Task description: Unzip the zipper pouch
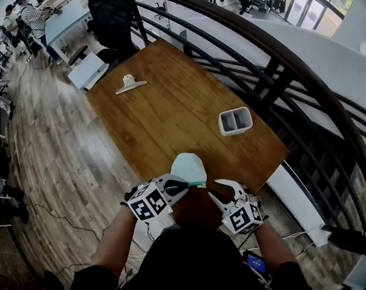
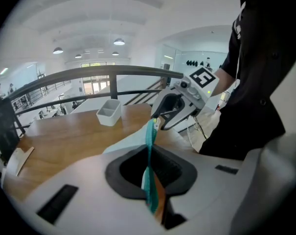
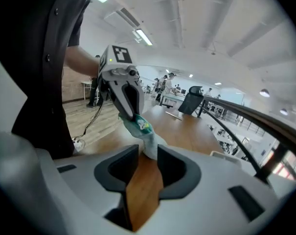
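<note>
A pale mint zipper pouch [image 1: 189,165] with a teal zipper edge hangs over the near edge of the wooden table [image 1: 170,110]. My left gripper [image 1: 181,188] is shut on its teal edge; in the left gripper view that edge [image 2: 148,170] runs upright between the closed jaws. My right gripper [image 1: 214,190] stands just right of it with its jaws apart. In the right gripper view the pouch's end [image 3: 144,131] lies at the mouth of the open jaws, with bare wood showing through the gap. The left gripper [image 3: 122,89] grips the pouch from above there.
A white two-compartment box [image 1: 235,121] stands at the table's right side. A white clip [image 1: 130,84] lies at the far left corner. A black curved railing [image 1: 279,59] runs behind and to the right. A black chair [image 1: 113,14] stands beyond the table.
</note>
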Available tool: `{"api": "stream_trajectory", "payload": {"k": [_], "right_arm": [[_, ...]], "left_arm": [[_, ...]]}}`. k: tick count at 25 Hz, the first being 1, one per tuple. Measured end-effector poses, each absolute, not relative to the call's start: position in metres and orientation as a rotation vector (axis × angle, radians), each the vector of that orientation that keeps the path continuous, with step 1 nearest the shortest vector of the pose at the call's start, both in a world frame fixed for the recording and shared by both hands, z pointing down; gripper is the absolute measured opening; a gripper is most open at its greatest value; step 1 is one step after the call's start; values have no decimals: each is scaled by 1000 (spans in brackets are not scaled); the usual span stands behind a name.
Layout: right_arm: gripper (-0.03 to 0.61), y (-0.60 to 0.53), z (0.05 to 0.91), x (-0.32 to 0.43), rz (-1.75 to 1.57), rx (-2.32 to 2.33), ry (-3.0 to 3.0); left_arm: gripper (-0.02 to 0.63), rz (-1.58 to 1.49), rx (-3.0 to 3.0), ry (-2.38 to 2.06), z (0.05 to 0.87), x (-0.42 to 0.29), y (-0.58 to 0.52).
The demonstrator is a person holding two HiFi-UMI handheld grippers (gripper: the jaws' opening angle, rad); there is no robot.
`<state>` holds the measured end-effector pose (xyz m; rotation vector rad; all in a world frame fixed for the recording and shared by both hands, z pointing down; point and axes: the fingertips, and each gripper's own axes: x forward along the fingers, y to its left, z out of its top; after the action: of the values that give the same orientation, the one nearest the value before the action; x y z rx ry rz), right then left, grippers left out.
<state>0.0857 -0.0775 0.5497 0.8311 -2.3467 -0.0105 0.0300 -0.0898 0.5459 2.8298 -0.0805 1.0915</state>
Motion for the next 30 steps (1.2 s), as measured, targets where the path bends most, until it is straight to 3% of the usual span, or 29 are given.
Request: {"api": "stream_trajectory", "payload": {"k": [11, 13, 18, 23, 30], "right_arm": [[163, -82, 543, 46, -72, 634, -2449], [155, -84, 541, 41, -74, 615, -2463], [23, -84, 535, 34, -39, 605, -2494], [11, -97, 530, 40, 87, 716, -2483], [8, -112, 524, 52, 190, 857, -2460]], "left_arm": [[31, 971, 2813, -39, 528, 15, -75], [31, 943, 2796, -38, 526, 13, -75], [36, 890, 2795, -125, 525, 7, -85], [100, 843, 2832, -360, 514, -1, -113], [100, 668, 2792, -489, 484, -3, -124]]}}
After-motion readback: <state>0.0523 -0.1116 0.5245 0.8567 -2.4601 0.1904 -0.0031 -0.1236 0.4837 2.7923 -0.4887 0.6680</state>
